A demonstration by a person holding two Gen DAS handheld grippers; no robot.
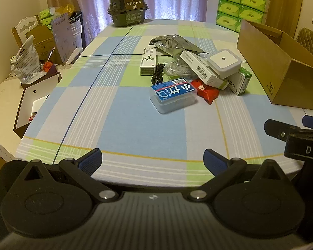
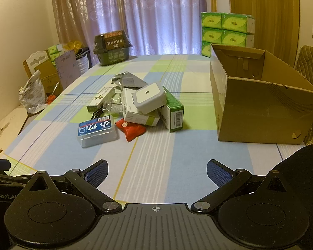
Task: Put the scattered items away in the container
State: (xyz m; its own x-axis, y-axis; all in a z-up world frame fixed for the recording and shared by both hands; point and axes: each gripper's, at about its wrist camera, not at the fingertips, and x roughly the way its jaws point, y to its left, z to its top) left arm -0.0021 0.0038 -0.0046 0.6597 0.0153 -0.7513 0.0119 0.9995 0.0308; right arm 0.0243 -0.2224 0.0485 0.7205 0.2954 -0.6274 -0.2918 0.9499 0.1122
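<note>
On the checked tablecloth [image 2: 156, 145], a heap of small items lies left of an open cardboard box [image 2: 260, 112].

Both the left gripper [image 1: 152, 160] and the right gripper [image 2: 157, 171] hover over the near edge with jaws spread wide, holding nothing. In the heap: a clear case with a blue label [image 2: 97, 131] nearest, a red packet [image 2: 131, 130] just beside it, and a white square device [image 2: 149, 98] resting on stacked cartons (one green-sided). The box holds nothing visible.

Pile of stuff [image 2: 135, 106] sits mid-frame on the table [image 2: 156, 156], cardboard box [image 2: 260, 104] at the right, tissue packs [image 2: 225, 31] behind it, upper right.
</note>
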